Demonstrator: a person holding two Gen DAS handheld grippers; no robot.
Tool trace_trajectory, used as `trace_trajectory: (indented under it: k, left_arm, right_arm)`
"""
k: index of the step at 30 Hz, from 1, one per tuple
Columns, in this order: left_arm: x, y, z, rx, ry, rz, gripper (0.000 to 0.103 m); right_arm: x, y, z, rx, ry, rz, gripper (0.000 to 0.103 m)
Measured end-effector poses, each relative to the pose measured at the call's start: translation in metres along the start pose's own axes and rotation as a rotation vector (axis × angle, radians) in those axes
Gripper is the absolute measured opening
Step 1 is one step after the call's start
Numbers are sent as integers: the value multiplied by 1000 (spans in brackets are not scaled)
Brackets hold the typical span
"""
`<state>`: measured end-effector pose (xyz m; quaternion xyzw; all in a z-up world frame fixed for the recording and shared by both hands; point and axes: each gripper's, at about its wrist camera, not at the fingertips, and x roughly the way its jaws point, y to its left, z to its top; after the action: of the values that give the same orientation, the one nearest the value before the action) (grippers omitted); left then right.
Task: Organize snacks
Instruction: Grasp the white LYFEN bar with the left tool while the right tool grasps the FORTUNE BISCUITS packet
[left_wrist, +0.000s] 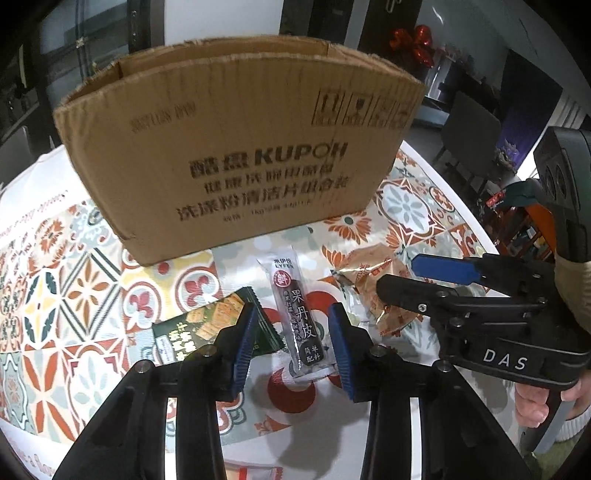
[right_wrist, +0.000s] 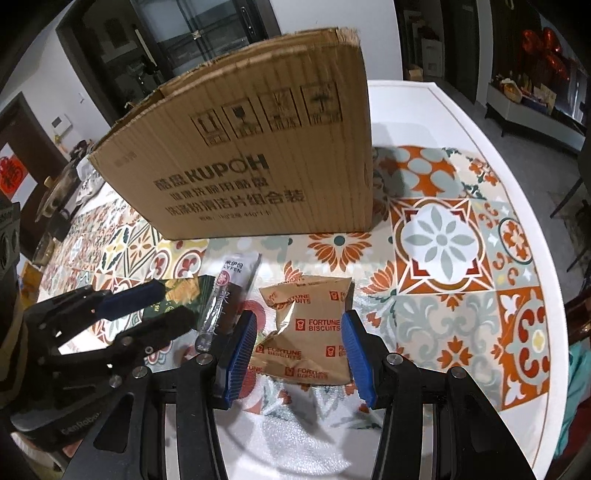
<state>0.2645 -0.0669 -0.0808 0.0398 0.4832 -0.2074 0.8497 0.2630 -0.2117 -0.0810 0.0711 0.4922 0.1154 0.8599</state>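
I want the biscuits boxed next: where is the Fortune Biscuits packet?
The Fortune Biscuits packet lies on the patterned tablecloth between the right tool's open pads, right of the dark fruit-leather stick, before the cardboard box.

The cardboard box hides its own inside; its small print is blurred. The green cracker packet lies partly behind a jaw pad. A packet at the worktop's near edge is cut off

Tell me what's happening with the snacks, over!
Left gripper open, straddling the dark fruit-leather stick. Right gripper open around the Fortune Biscuits pack. Both snacks flat on the tablecloth. Cardboard box behind, path clear.
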Motion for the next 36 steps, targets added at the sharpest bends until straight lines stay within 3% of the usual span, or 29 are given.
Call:
trace_trajectory:
  k: [17, 23, 31, 36]
  left_arm:
    - [33, 0, 8, -15, 53, -10, 36]
    - [43, -3, 10, -19, 67, 1, 36]
    - [55, -9, 9, -11, 73, 42, 21]
    - [48, -8, 8, -23, 60, 35, 19]
  right_arm:
    - [23, -15, 2, 19, 39, 2, 49]
    - [17, -17, -2, 16, 11, -13, 40]
    - [6, -16, -6, 5, -22, -55, 40]
    - [3, -13, -8, 8, -23, -56, 39]
